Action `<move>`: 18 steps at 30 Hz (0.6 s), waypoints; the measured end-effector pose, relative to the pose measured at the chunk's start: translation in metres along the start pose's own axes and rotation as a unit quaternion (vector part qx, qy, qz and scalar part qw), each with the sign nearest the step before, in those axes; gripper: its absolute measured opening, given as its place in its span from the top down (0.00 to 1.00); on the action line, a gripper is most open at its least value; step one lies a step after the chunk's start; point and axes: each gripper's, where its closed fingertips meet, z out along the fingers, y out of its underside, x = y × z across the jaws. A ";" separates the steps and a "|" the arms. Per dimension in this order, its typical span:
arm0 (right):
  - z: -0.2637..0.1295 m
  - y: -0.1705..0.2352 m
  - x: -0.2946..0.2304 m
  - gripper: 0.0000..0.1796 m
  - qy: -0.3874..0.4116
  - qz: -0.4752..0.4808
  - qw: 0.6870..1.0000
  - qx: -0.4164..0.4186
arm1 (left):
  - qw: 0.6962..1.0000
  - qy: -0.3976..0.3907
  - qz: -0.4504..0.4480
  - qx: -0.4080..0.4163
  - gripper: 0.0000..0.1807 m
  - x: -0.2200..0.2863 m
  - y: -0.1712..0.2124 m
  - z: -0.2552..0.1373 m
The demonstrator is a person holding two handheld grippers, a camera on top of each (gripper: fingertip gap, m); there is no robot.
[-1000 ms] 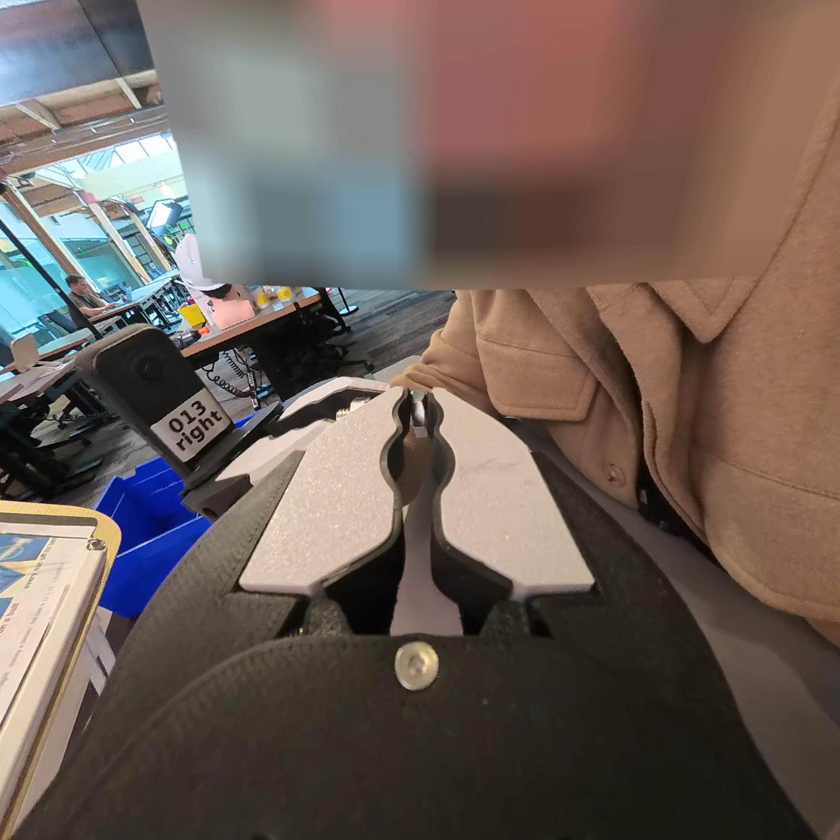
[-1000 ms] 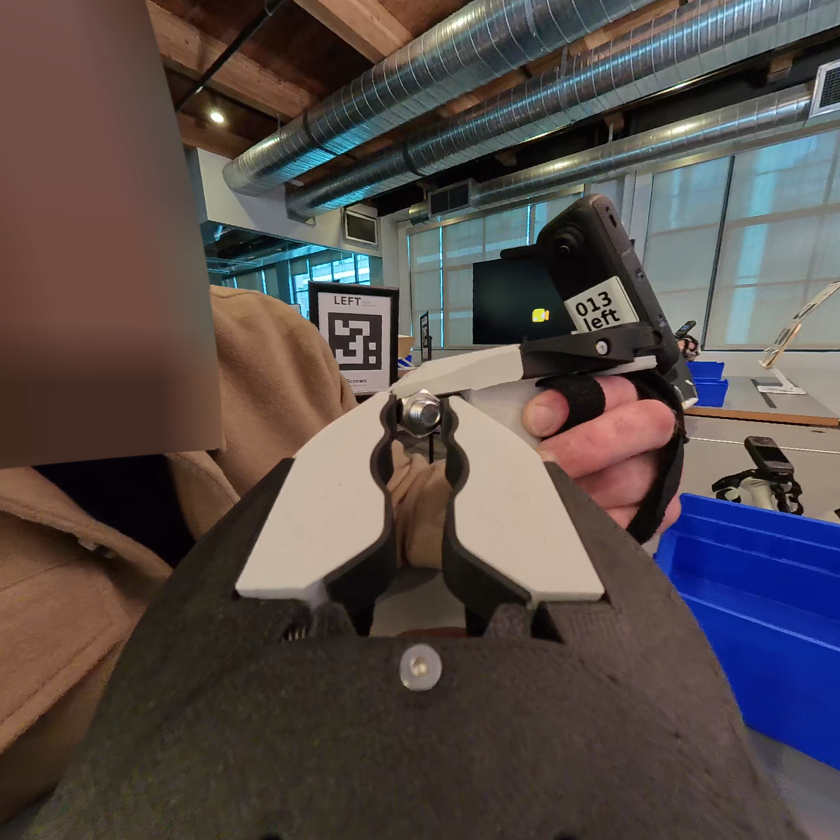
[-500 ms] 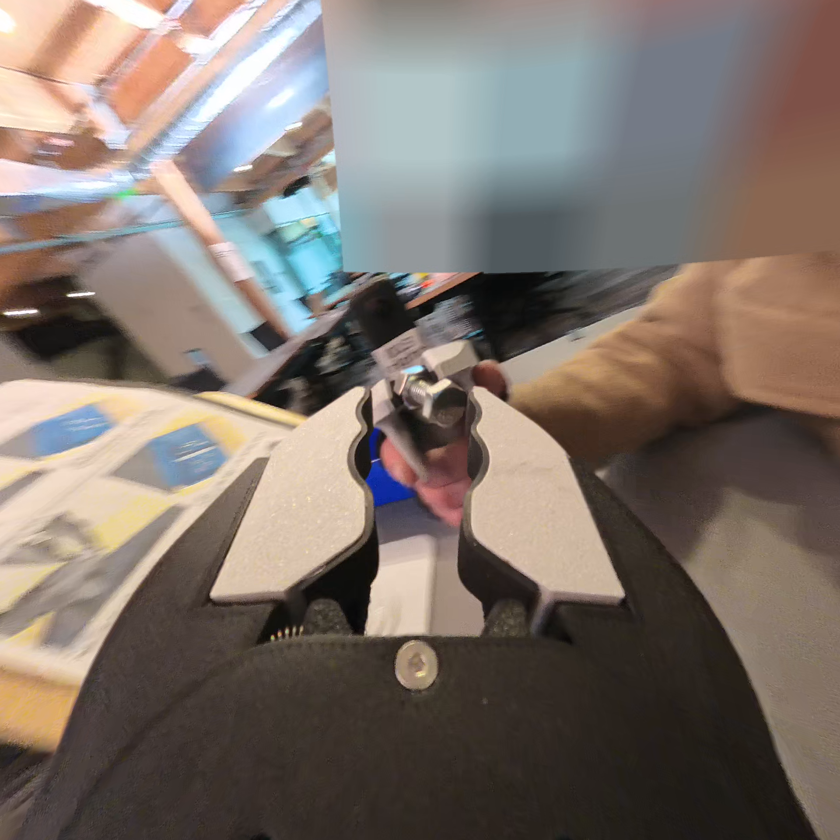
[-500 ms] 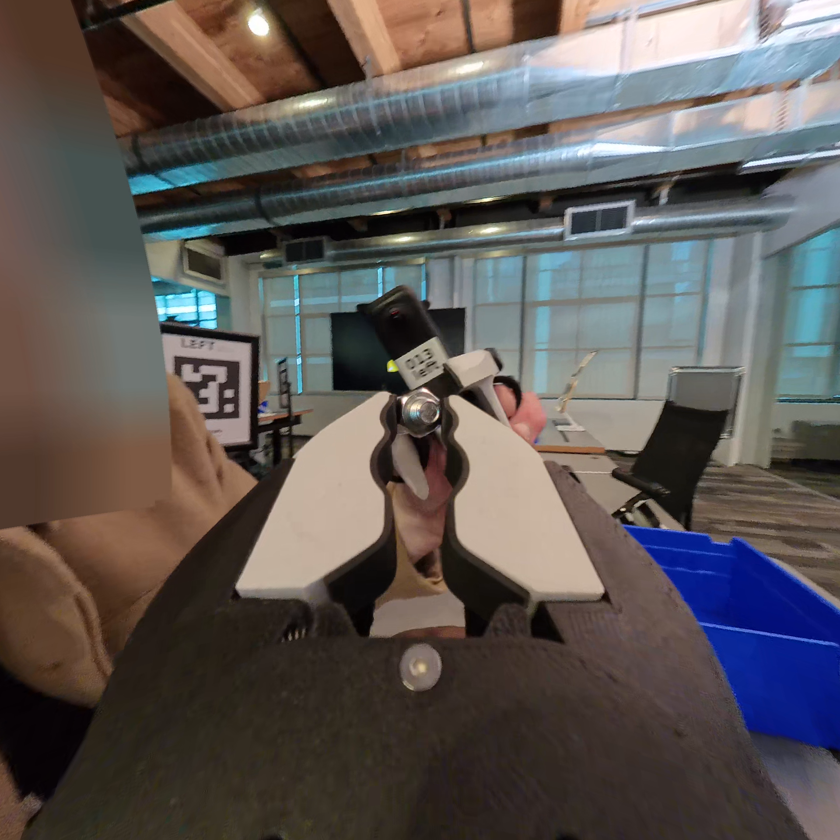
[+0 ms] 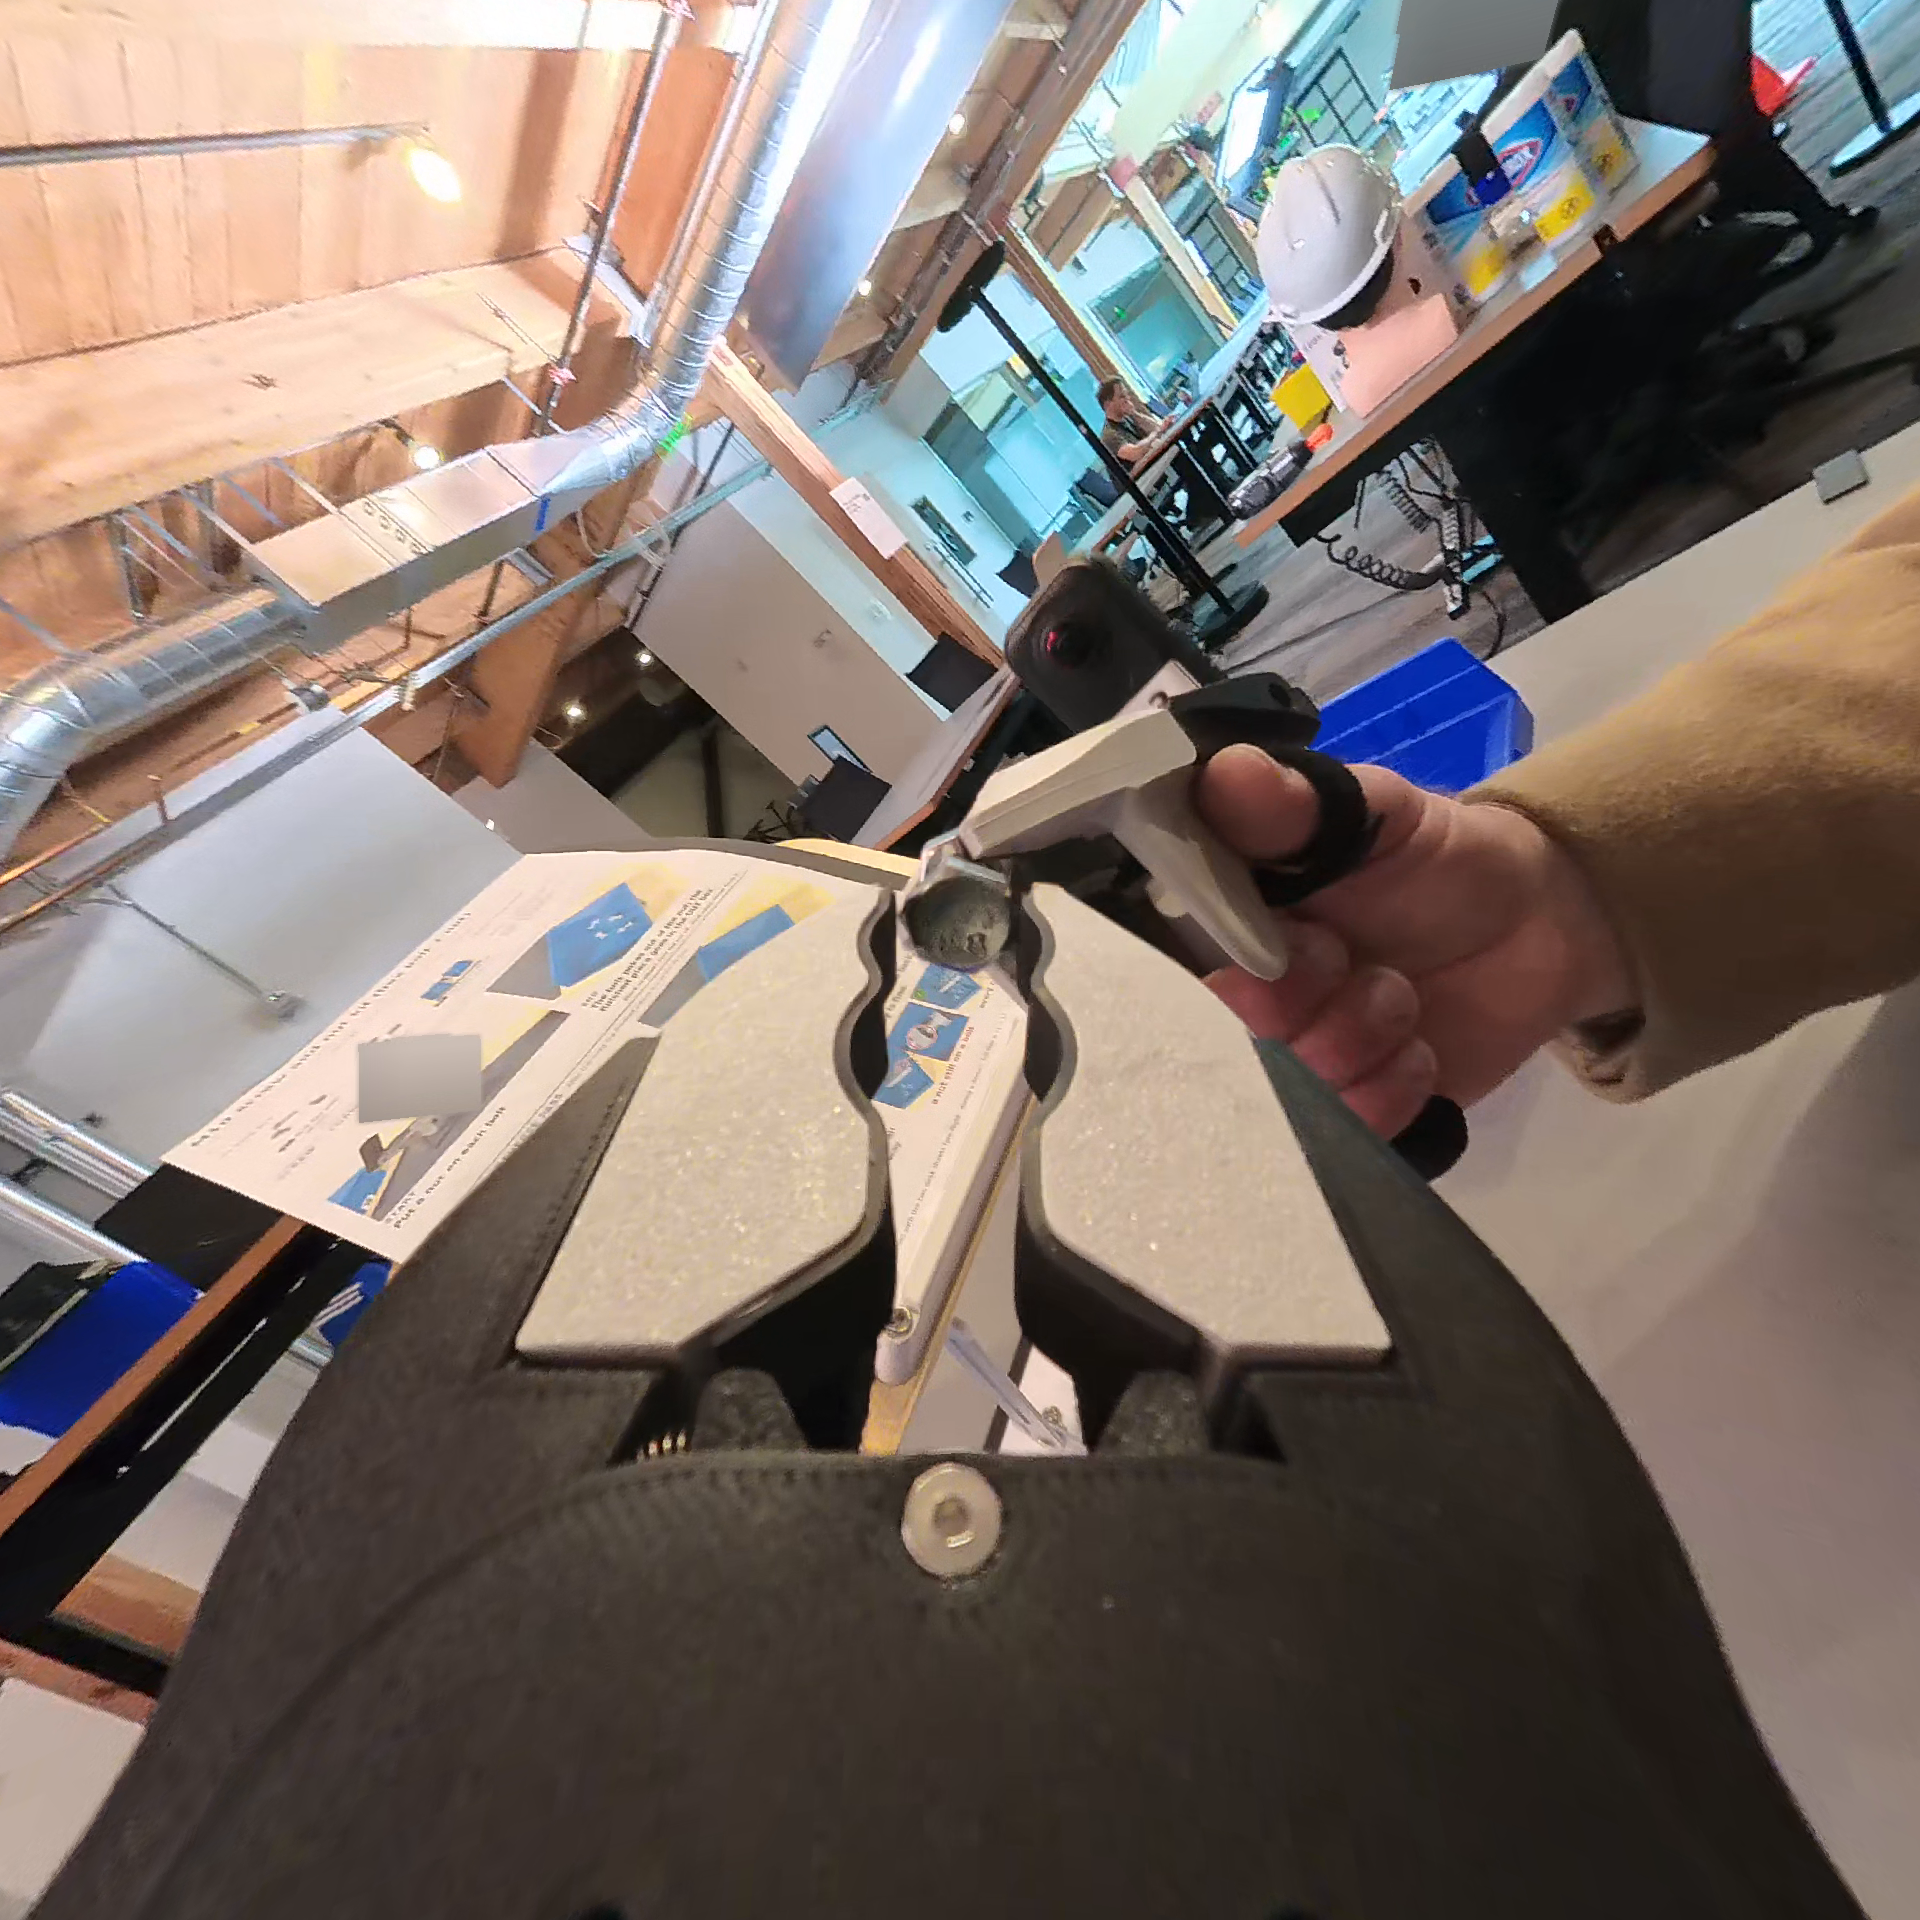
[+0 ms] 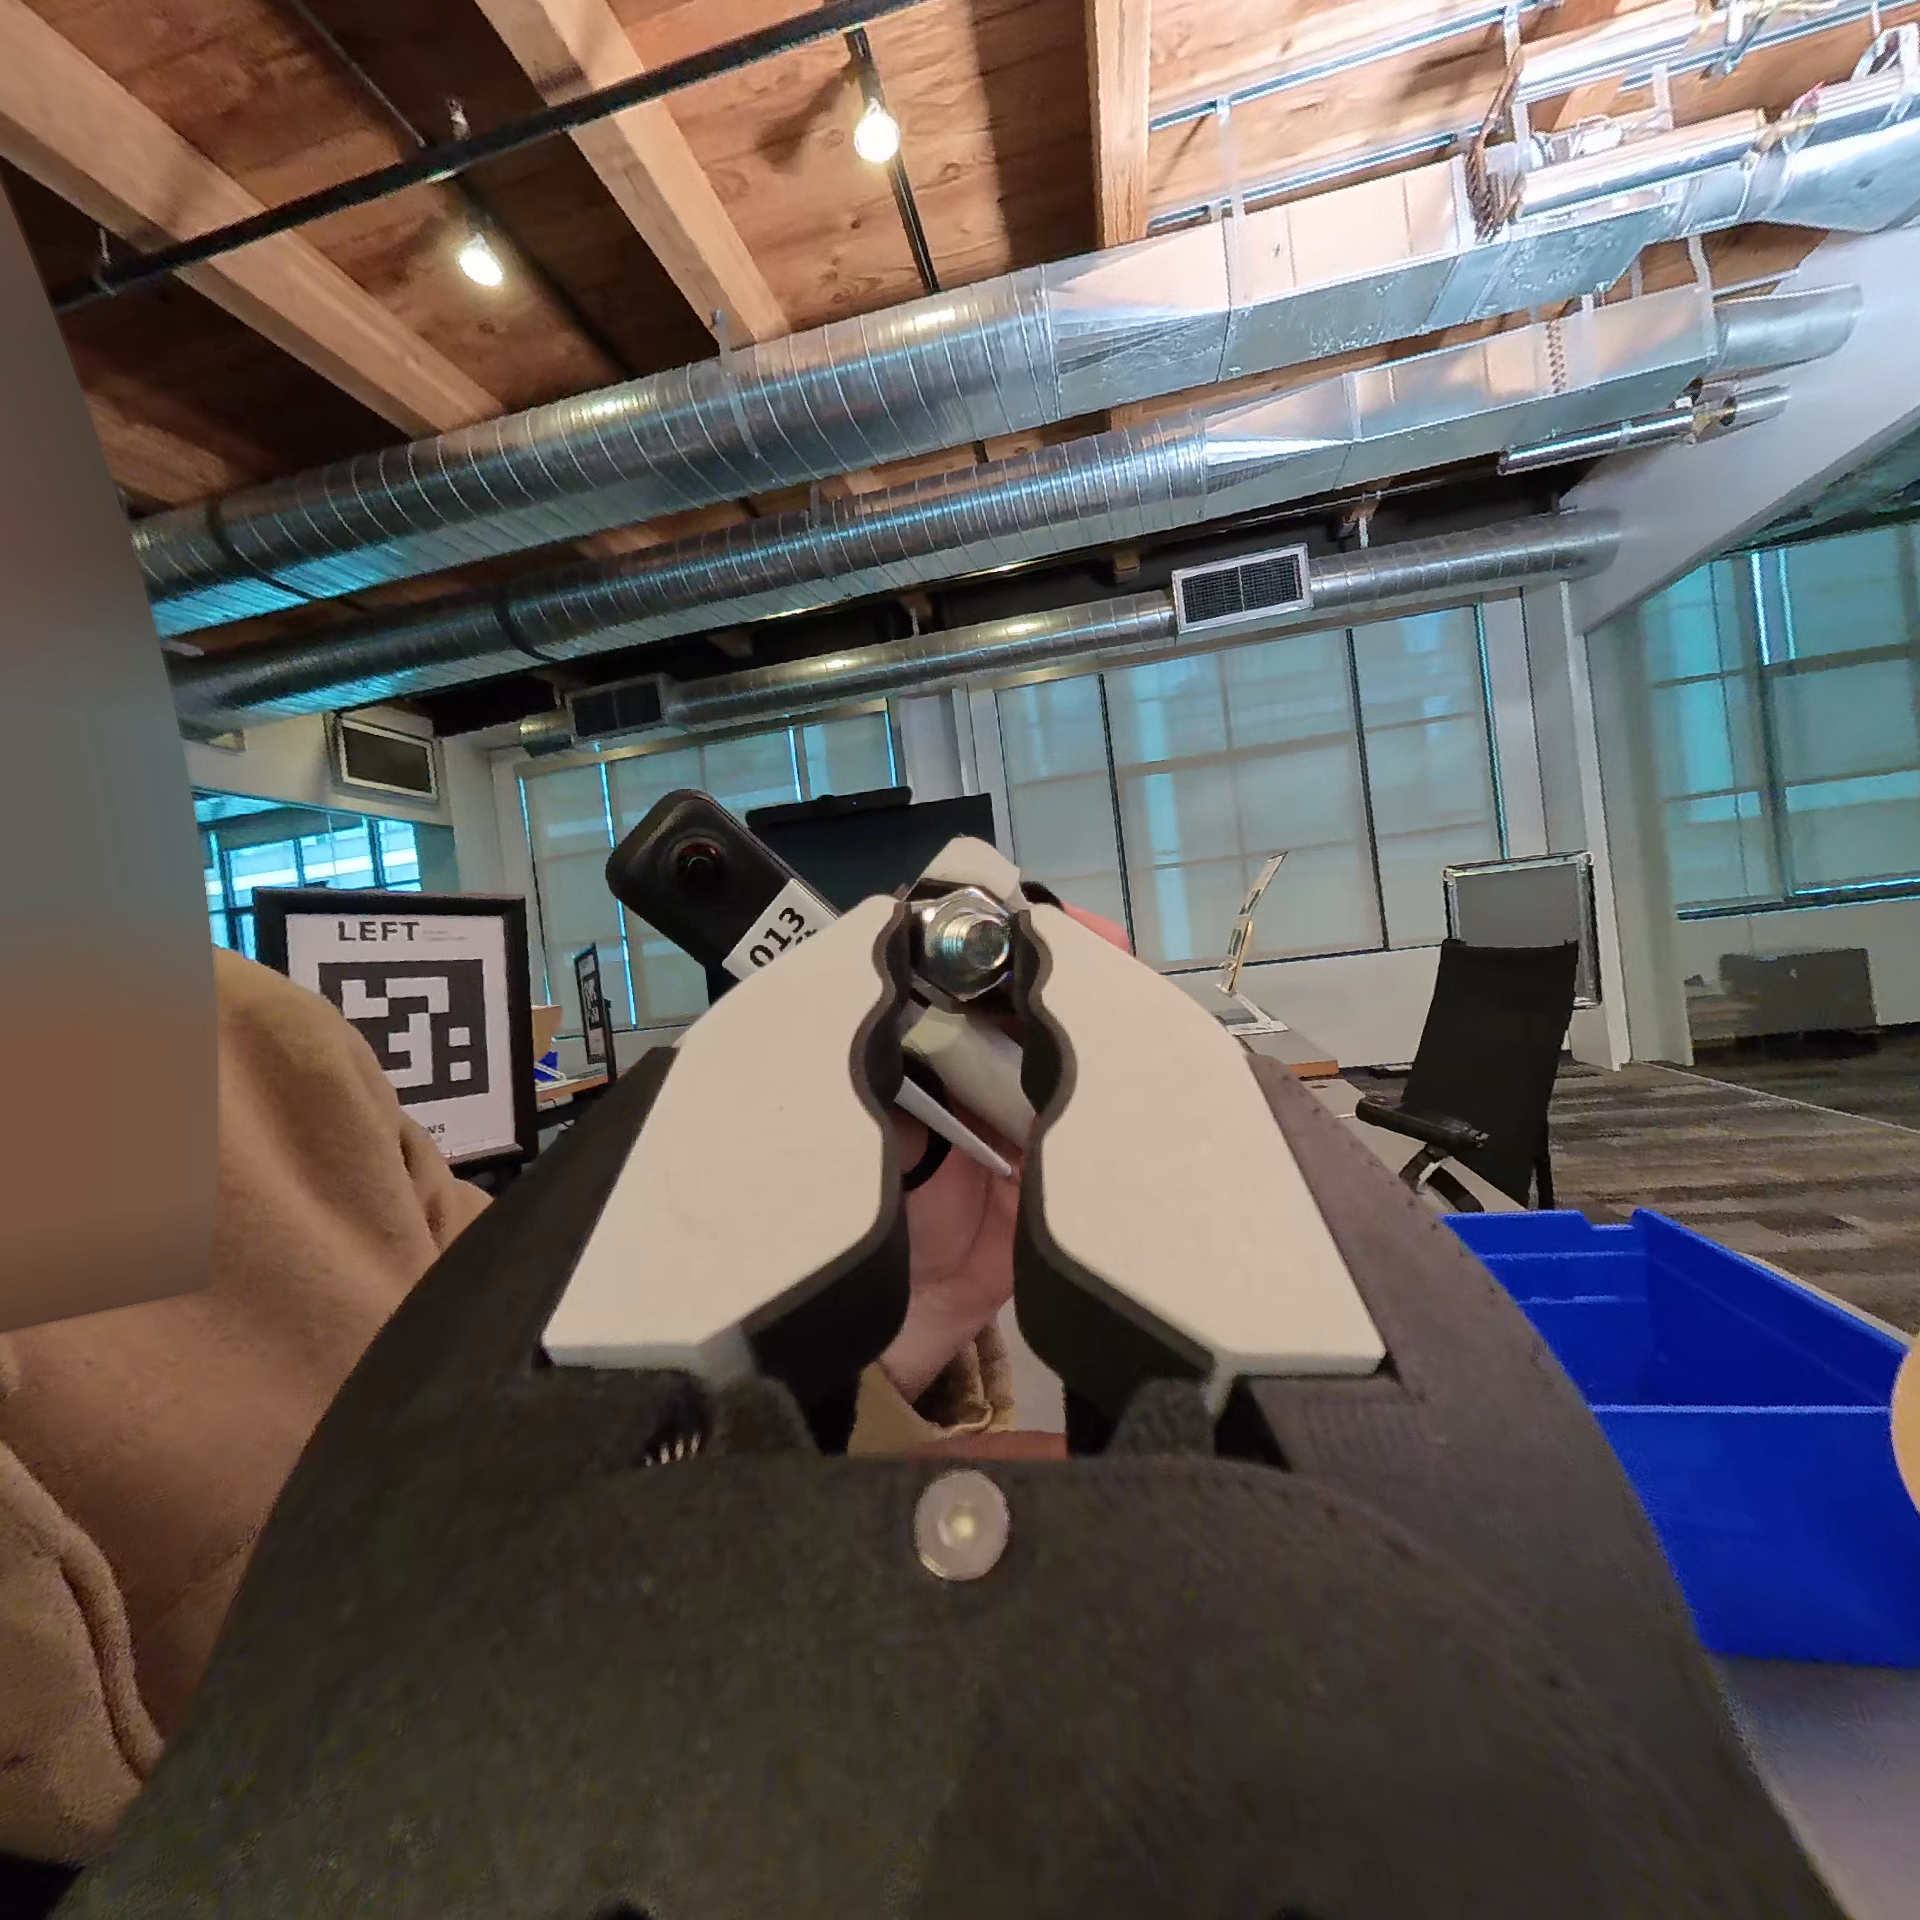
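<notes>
In the left wrist view my left gripper (image 5: 956, 923) is shut on the round grey head of a bolt (image 5: 961, 935), held up in the air. The right gripper's white fingers (image 5: 1081, 790) meet the same bolt from the far side, held by a hand (image 5: 1403, 935). In the right wrist view my right gripper (image 6: 961, 940) is shut on a shiny hex nut (image 6: 951, 951) with the bolt's threaded end showing at its middle. The left gripper's white finger (image 6: 971, 1070) and its black camera (image 6: 696, 883) show just behind the nut.
A printed instruction sheet on a board (image 5: 582, 997) stands behind the left gripper. A blue bin (image 6: 1714, 1403) sits on the grey table (image 5: 1714, 1299) at the right. A framed black-and-white marker sign (image 6: 400, 1029) and a black chair (image 6: 1486, 1039) stand farther off. A beige sleeve (image 6: 260, 1351) is close on the left. Only a small space, under 4 cm, lies between the two pairs of fingers.
Both grippers have swung and tilted upward while staying joined at the bolt. The left gripper now faces the bolt head end-on; in the right wrist view it has moved from the right to behind the nut.
</notes>
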 end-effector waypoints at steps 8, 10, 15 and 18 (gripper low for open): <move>0.000 0.002 0.001 0.90 -0.009 0.025 1.000 0.000 | 1.000 0.003 0.009 -0.005 0.90 0.002 0.000 0.000; 0.000 0.002 0.002 0.90 -0.010 0.029 1.000 -0.001 | 1.000 0.005 0.007 -0.007 0.90 0.002 -0.001 0.000; -0.001 0.002 0.001 0.90 -0.015 0.031 0.999 -0.002 | 1.000 0.009 0.004 -0.010 0.90 0.004 0.000 0.000; -0.003 0.002 0.003 0.85 -0.018 0.027 0.999 -0.010 | 1.000 0.022 -0.012 -0.010 0.90 0.005 0.002 0.000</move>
